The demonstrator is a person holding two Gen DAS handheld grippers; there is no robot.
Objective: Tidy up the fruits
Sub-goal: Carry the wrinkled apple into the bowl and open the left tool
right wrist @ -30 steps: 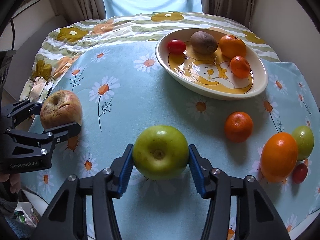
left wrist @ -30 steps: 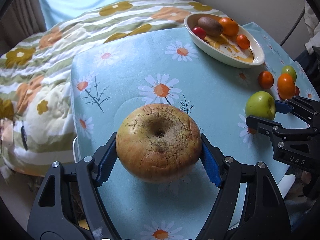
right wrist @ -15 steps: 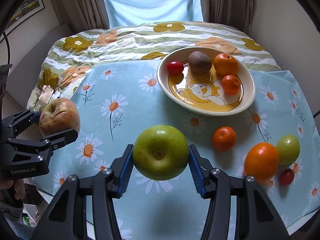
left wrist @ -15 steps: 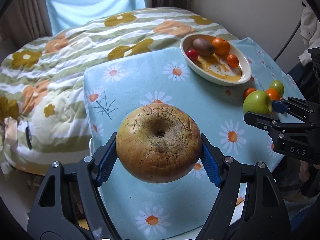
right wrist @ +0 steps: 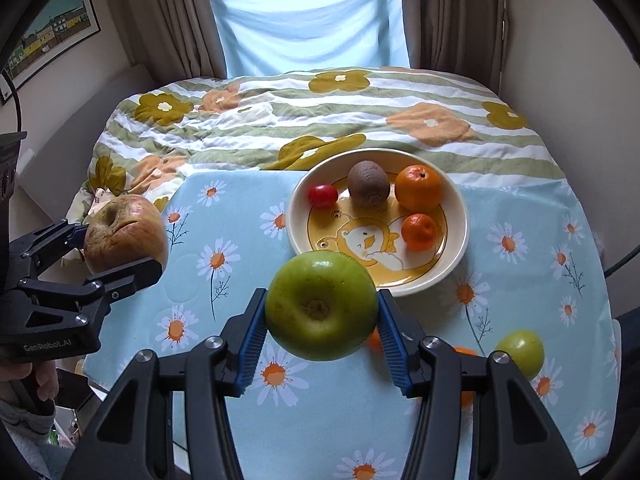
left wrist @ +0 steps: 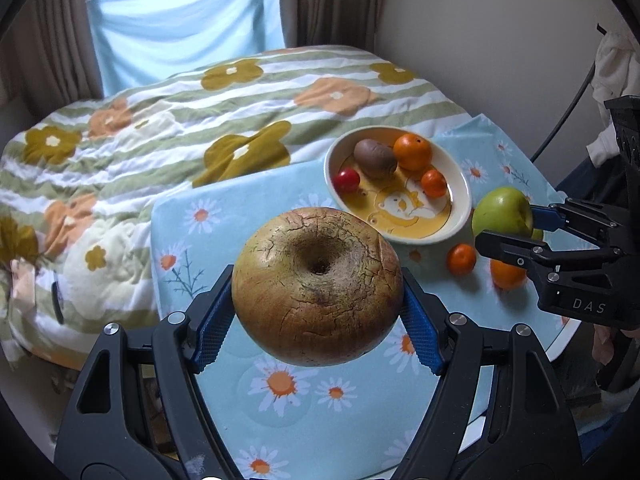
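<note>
- Left wrist view: the left gripper is clamped on a big brownish apple with cracked, wrinkled skin; both blue pads press its sides, and it hangs clear above the daisy tablecloth.
- Right wrist view: the right gripper grips a green apple between its blue pads, dimple facing the camera, lifted off the cloth.
- From the right wrist view, the left gripper and its brown apple sit at the far left edge, well apart from the green apple; part of a hand shows below it.
- From the left wrist view, the right gripper with the green apple is at the right, just beside the near right rim of the bowl.
- Cream bowl with a yellow bear picture stands on the far part of the cloth, beyond the green apple.
- Inside it: a cherry tomato at far left, a kiwi beside it, an orange at far right, and a small mandarin nearer.
- On the cloth at the near right lies a small green fruit; orange fruits there are mostly hidden behind the right gripper.
- Left wrist view shows a mandarin near the bowl and an orange partly behind the right gripper's finger.
- Beyond the table lie a flowered, striped quilt and a window with brown curtains.
</note>
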